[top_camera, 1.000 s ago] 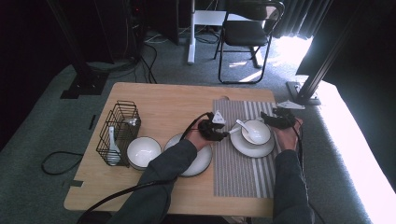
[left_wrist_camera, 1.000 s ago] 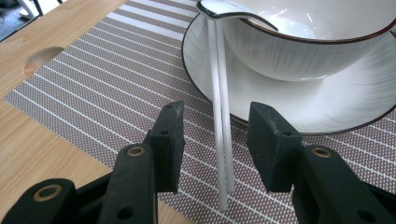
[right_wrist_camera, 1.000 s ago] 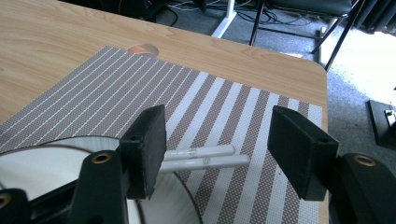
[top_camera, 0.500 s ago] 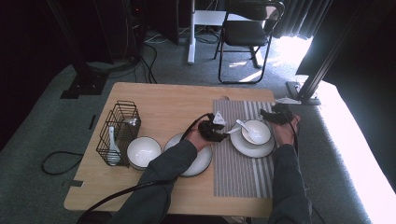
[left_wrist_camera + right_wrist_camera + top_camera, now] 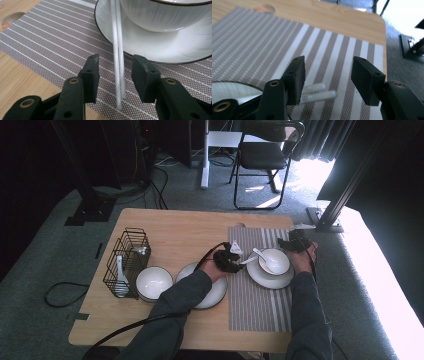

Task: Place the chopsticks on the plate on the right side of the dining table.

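Closing our left gripper [image 5: 115,77] squarely should pinch both white chopsticks [image 5: 118,57], whose ends lie between its parted jaws, leaning on the glossy plate [image 5: 160,47] on the woven striped mat [image 5: 50,42]. Our right gripper [image 5: 327,82], jaws apart and just narrowing, straddles their far tips.

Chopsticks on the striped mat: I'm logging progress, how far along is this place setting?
Done: bowl with spoon sits on the plate on the mat. In hand: left gripper and right gripper each straddle a chopsticks end, pads clear; the right's jaws have just been closing. Left: gripping and placing them.
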